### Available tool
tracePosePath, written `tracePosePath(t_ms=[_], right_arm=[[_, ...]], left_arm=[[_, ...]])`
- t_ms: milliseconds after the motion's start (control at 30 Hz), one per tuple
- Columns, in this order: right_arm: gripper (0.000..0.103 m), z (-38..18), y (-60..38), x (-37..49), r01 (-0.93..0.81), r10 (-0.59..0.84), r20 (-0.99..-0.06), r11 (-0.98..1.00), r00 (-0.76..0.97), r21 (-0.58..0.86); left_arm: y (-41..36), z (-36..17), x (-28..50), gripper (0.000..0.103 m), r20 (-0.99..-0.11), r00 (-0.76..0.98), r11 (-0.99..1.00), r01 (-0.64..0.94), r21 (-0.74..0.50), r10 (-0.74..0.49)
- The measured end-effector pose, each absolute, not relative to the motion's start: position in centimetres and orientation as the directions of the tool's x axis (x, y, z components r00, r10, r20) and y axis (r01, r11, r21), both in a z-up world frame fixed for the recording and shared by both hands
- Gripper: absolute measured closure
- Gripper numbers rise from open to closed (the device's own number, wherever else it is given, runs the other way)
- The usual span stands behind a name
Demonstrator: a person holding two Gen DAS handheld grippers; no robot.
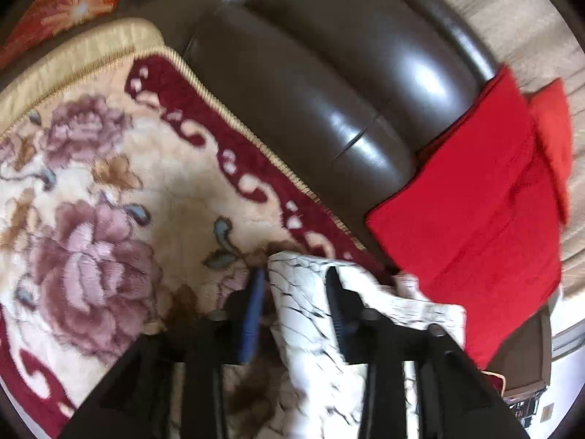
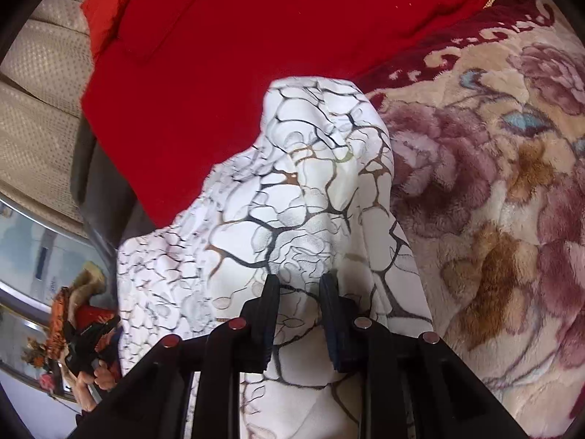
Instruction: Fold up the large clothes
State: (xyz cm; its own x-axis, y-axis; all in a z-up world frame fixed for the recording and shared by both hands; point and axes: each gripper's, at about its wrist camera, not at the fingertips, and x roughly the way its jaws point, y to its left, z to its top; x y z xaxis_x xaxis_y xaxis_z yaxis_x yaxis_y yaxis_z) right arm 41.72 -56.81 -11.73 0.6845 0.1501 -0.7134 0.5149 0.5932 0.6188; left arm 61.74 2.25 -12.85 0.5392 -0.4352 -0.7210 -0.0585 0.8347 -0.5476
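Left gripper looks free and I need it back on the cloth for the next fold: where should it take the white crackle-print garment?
Take the white crackle-print garment at its raised top edge, which stands between the left gripper's open fingers. Come in from straight behind, pushing forward so both pads straddle that edge. The fabric hangs as a draped fold there, while the right gripper pinches a fold further along.

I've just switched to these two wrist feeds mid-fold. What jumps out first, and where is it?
The white garment with dark crackle veins dominates the right wrist view, rising in a peak, its cloth pinched in the right claw. Behind it a bright red cushion lies across the top; a plush floral blanket fills the right side. In the left wrist view, the left claw straddles the garment's edge, with a dark brown leather sofa arm behind.
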Motion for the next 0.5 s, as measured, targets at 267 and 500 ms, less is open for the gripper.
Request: tracePosePath(t_ms=[267, 500], right_arm=[[0.076, -8.5, -54.1, 40.9, 0.344, 0.190, -0.618, 0.689, 0.763, 0.638], [0.077, -10.6, -53.0, 40.4, 0.376, 0.219, -0.690, 0.706, 0.690, 0.600]], left_arm=[[-4.2, -8.3, 49.8, 0.032, -0.620, 0.601, 0.852, 0.226, -0.473, -0.504], [-10.6, -15.3, 44.6, 0.031, -0.775, 0.524, 0.934, 0.248, -0.258, -0.354]])
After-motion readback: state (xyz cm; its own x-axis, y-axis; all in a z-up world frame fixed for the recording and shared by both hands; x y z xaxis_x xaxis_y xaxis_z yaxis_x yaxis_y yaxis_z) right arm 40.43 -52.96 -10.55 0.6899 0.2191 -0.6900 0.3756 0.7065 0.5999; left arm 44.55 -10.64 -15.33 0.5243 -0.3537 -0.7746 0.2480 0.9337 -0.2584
